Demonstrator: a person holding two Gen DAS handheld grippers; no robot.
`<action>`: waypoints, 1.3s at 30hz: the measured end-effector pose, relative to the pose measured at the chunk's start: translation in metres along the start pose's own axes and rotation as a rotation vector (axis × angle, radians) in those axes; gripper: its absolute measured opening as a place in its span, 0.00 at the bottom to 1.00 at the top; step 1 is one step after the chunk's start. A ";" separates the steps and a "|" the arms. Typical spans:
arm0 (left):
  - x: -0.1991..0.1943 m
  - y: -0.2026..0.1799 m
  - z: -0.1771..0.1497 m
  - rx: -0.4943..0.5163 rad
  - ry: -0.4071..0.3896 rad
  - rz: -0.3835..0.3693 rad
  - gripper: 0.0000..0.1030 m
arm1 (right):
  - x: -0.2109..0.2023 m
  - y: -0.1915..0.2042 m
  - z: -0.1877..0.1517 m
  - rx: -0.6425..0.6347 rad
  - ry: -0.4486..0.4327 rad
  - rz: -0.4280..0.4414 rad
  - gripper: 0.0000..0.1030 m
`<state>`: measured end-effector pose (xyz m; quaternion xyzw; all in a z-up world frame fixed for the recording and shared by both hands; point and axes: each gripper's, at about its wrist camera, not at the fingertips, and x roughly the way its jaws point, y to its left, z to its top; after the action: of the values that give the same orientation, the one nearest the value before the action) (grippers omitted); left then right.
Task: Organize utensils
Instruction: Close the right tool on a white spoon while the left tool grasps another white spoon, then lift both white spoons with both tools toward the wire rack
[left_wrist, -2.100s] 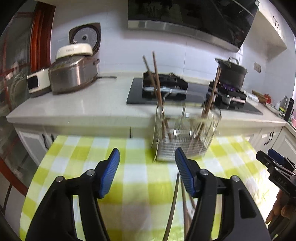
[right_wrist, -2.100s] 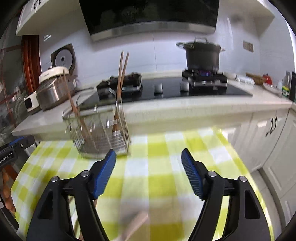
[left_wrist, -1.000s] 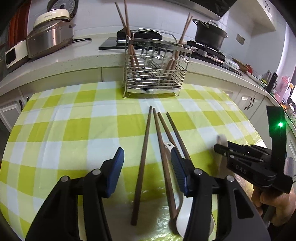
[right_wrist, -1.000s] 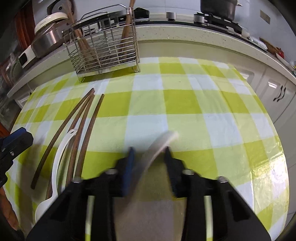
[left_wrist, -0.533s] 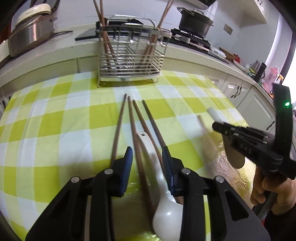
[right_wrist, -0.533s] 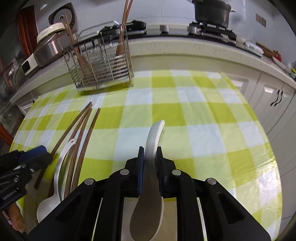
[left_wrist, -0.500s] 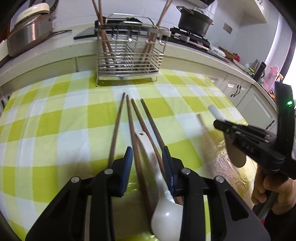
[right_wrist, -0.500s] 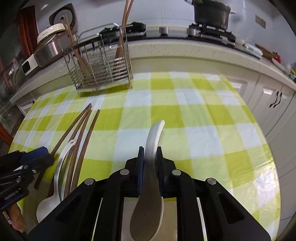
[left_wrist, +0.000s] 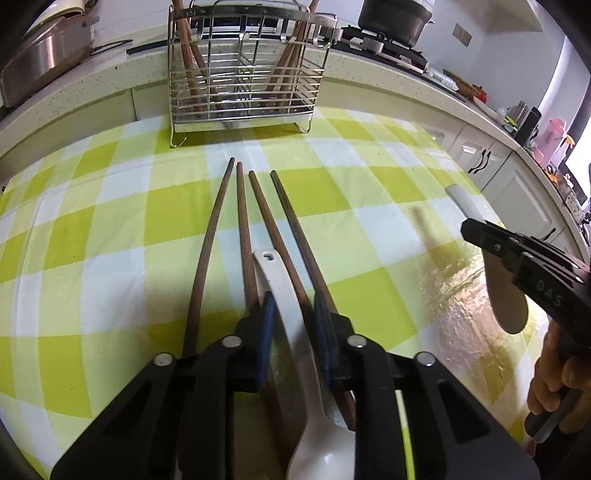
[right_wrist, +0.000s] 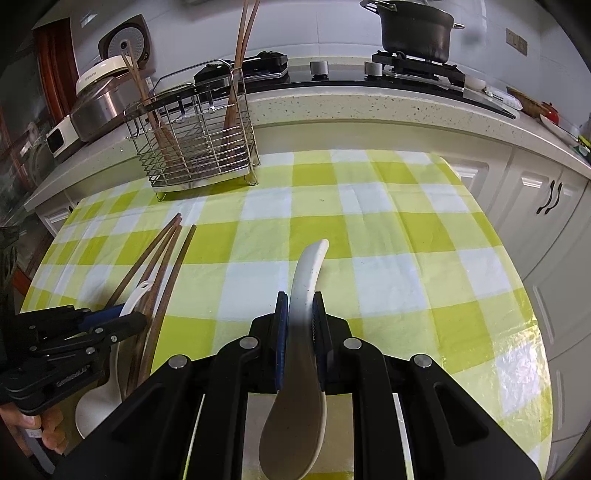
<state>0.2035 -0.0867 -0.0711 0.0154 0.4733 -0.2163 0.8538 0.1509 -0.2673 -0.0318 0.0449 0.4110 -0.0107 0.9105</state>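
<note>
With one white spoon (right_wrist: 295, 369) clamped in the right gripper (right_wrist: 299, 321), the left gripper (left_wrist: 293, 321) has just been closing around the second spoon (left_wrist: 291, 332) on the tablecloth (left_wrist: 110, 229), pads not yet clearly gripping; next, lift toward the wire rack (left_wrist: 243, 74).

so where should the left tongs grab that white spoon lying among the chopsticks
On the white spoon, take the narrow handle, coming from above along its length. The chopsticks flank it closely, so the left tongs should straddle only the handle, ahead of the wide bowl.
</note>
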 end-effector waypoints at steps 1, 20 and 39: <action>-0.001 0.000 0.000 -0.001 -0.003 0.002 0.14 | 0.000 0.000 0.000 0.002 0.001 0.004 0.15; -0.080 0.015 0.017 -0.054 -0.199 -0.022 0.04 | -0.008 0.002 0.005 -0.001 -0.015 0.027 0.15; -0.093 0.032 0.013 -0.085 -0.231 -0.020 0.04 | 0.059 0.011 0.024 -0.245 0.303 0.010 0.42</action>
<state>0.1834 -0.0272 0.0060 -0.0507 0.3807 -0.2049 0.9003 0.2086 -0.2578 -0.0599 -0.0630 0.5412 0.0508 0.8370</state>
